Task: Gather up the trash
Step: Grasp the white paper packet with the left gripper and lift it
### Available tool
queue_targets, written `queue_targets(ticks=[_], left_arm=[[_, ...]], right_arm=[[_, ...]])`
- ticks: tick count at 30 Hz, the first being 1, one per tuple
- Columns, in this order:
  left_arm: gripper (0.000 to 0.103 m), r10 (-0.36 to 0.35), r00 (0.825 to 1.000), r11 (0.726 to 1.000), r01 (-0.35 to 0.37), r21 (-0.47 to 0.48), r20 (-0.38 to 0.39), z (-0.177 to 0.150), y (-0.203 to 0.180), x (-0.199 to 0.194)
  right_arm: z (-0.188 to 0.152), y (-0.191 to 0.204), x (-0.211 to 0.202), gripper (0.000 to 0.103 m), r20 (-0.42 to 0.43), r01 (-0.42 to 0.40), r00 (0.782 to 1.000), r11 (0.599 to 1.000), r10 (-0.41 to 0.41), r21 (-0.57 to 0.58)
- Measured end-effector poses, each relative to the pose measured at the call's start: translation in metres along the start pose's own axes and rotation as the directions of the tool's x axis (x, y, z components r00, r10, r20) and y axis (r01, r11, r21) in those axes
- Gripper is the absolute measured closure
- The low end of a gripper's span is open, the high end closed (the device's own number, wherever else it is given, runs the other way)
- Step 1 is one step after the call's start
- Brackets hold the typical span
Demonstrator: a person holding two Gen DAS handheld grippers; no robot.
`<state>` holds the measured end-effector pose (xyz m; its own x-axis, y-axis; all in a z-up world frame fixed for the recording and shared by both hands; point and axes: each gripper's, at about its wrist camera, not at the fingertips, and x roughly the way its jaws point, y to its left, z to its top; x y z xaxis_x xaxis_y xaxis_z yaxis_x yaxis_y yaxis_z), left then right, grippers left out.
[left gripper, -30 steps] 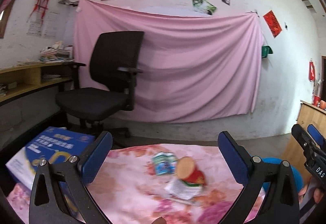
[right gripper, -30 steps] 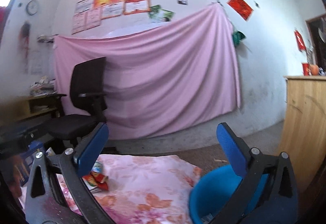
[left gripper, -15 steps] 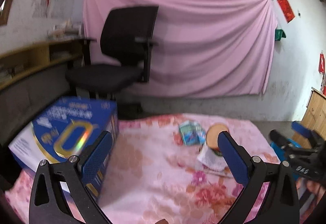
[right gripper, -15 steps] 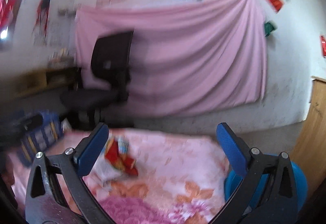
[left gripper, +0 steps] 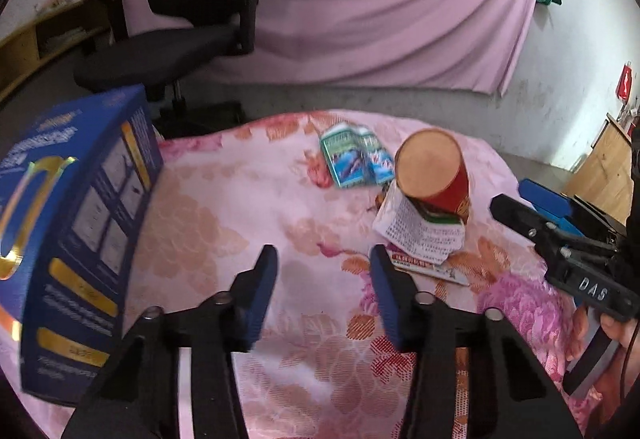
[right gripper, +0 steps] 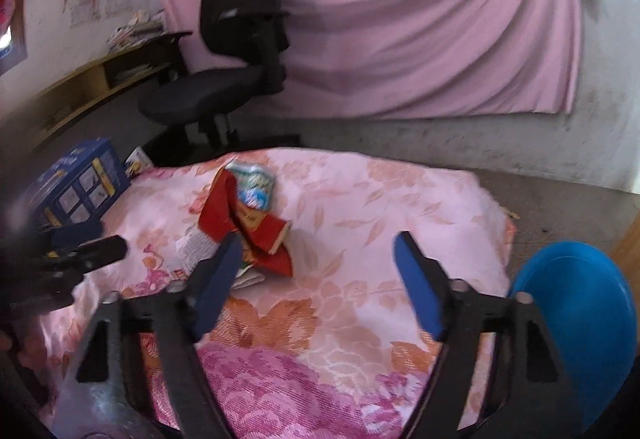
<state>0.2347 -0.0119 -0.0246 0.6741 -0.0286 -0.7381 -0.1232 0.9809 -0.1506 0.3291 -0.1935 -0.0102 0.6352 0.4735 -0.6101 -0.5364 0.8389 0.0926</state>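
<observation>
Collecting has not begun: the red cup (left gripper: pixel 434 175), leaflet (left gripper: pixel 416 235) and green packet (left gripper: pixel 352 159) lie mid-frame on the floral cloth (left gripper: pixel 224 207). Left gripper (left gripper: pixel 324 259), just narrowing, and right gripper (right gripper: pixel 318 251) both gape empty; blue bin (right gripper: pixel 576 319) waits lower right.

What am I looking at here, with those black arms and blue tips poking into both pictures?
There is no robot. A person holds a clamp tool in each hand, with a camera on each looking along its two fingers. One picture comes from the left gripper, the other from the right gripper. Both have just been narrowing, the left far more, with nothing between the fingers. On the flowered cloth lie a red paper cup on its side, a printed leaflet and a green-blue packet. A blue box stands at the left edge, and a blue bin waits at the right.
</observation>
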Motion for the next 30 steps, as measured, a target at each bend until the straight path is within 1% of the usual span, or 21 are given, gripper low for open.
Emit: queue_targets(ticks=[3, 6, 7, 8, 10, 12, 13, 14, 15, 16, 17, 20, 24, 26, 30], left_arm=[[0.065, -0.024, 0.999, 1.000, 0.024, -0.013, -0.034, 0.001, 0.004, 0.008], [0.067, -0.043, 0.998, 0.999, 0.041, -0.031, -0.053, 0.002, 0.008, 0.014], [0.067, -0.048, 0.997, 0.998, 0.046, -0.037, -0.055, 0.002, 0.009, 0.015], [0.067, -0.054, 0.997, 0.998, 0.052, -0.040, -0.055, 0.003, 0.009, 0.015], [0.067, -0.065, 0.996, 0.997, 0.063, -0.042, -0.053, 0.004, 0.009, 0.013], [0.067, -0.077, 0.996, 0.996, 0.075, -0.040, -0.050, 0.007, 0.008, 0.012], [0.067, -0.084, 0.995, 0.996, 0.082, -0.038, -0.047, 0.008, 0.008, 0.013], [0.067, -0.091, 0.995, 0.995, 0.089, -0.036, -0.043, 0.010, 0.007, 0.014], [0.067, -0.107, 0.994, 0.994, 0.105, -0.035, -0.039, 0.012, 0.006, 0.015], [0.067, -0.123, 0.992, 0.992, 0.122, -0.037, -0.035, 0.013, 0.006, 0.015], [0.067, -0.142, 0.989, 0.989, 0.141, -0.045, -0.034, 0.015, 0.006, 0.017], [0.067, -0.147, 0.988, 0.988, 0.145, -0.054, -0.039, 0.021, 0.004, 0.022], [0.067, -0.186, 0.981, 0.981, 0.183, -0.065, -0.060, 0.028, -0.002, 0.033], [0.067, -0.205, 0.975, 0.977, 0.200, -0.071, -0.084, 0.033, -0.004, 0.043], [0.066, -0.211, 0.972, 0.976, 0.203, -0.077, -0.104, 0.041, -0.005, 0.057]], right_arm=[[0.001, 0.011, 0.011, 0.010, -0.045, -0.052, 0.998, 0.997, 0.049, -0.055], [0.003, 0.024, 0.021, 0.012, -0.079, -0.071, 0.995, 0.991, 0.063, -0.110], [0.003, 0.028, 0.026, 0.014, -0.096, -0.082, 0.993, 0.989, 0.071, -0.123], [0.004, 0.031, 0.032, 0.020, -0.118, -0.099, 0.990, 0.986, 0.083, -0.134], [0.005, 0.033, 0.042, 0.026, -0.156, -0.118, 0.983, 0.983, 0.095, -0.143], [0.005, 0.034, 0.046, 0.028, -0.177, -0.129, 0.979, 0.981, 0.102, -0.143], [0.004, 0.034, 0.047, 0.033, -0.181, -0.130, 0.978, 0.981, 0.103, -0.143], [0.004, 0.034, 0.048, 0.044, -0.183, -0.129, 0.978, 0.982, 0.103, -0.141], [0.005, 0.032, 0.047, 0.051, -0.184, -0.131, 0.977, 0.982, 0.104, -0.138], [0.005, 0.031, 0.048, 0.070, -0.187, -0.129, 0.977, 0.983, 0.103, -0.132], [0.005, 0.030, 0.048, 0.074, -0.188, -0.125, 0.977, 0.984, 0.100, -0.127], [0.006, 0.026, 0.046, 0.075, -0.187, -0.120, 0.977, 0.987, 0.099, -0.104], [0.007, 0.019, 0.043, 0.075, -0.171, -0.115, 0.980, 0.991, 0.102, -0.070], [0.008, 0.015, 0.041, 0.075, -0.165, -0.104, 0.982, 0.993, 0.093, -0.056], [0.008, 0.002, 0.042, 0.074, -0.172, -0.088, 0.981, 0.996, 0.086, -0.001]])
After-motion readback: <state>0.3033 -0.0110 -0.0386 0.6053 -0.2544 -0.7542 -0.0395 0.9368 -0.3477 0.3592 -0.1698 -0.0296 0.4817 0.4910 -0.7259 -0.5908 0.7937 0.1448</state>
